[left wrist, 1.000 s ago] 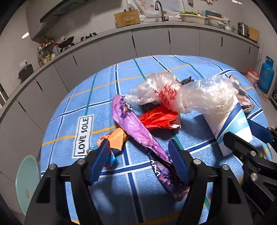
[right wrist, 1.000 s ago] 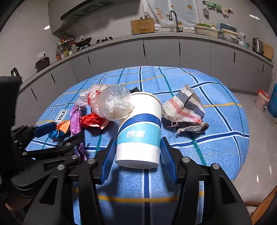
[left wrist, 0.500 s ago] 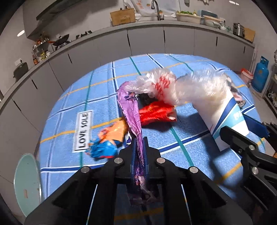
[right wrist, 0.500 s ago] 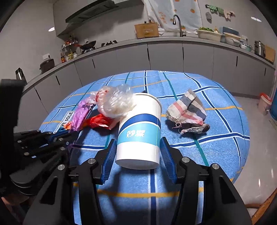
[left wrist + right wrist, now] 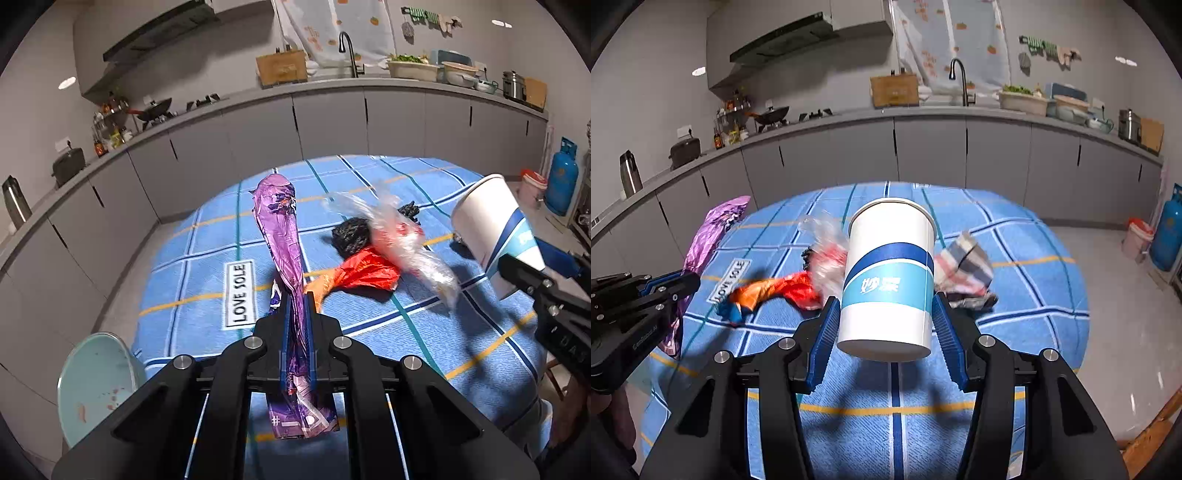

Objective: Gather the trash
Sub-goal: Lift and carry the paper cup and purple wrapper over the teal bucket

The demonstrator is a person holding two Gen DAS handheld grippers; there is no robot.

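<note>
- Grey kitchen cabinets curved behind a round table (image 5: 207, 266) under a blue checked cloth, where most of the litter lay.
- We had our left claw (image 5: 297, 317) pressed together on a long purple wrapper (image 5: 284, 236), which stood up off the cloth between the blue pads, its tail hanging below them.
- Our right claw (image 5: 886, 332) pinched a white and blue paper cup (image 5: 888, 280) by its lower half; the cup was upright and clear of the table, its mouth open.
- We judged the job barely begun: one wrapper was lifted, and nothing showed inside the cup from either view.
- On the cloth lay a red and orange wrapper (image 5: 365, 271), a blurred clear plastic bag (image 5: 402, 240) over it, a black crumpled scrap (image 5: 349, 234) just behind, and a small blue piece (image 5: 729, 312) at the orange end.
- A striped rag (image 5: 964, 275) sat right of the cup; we could not tell whether it counted as trash.
</note>
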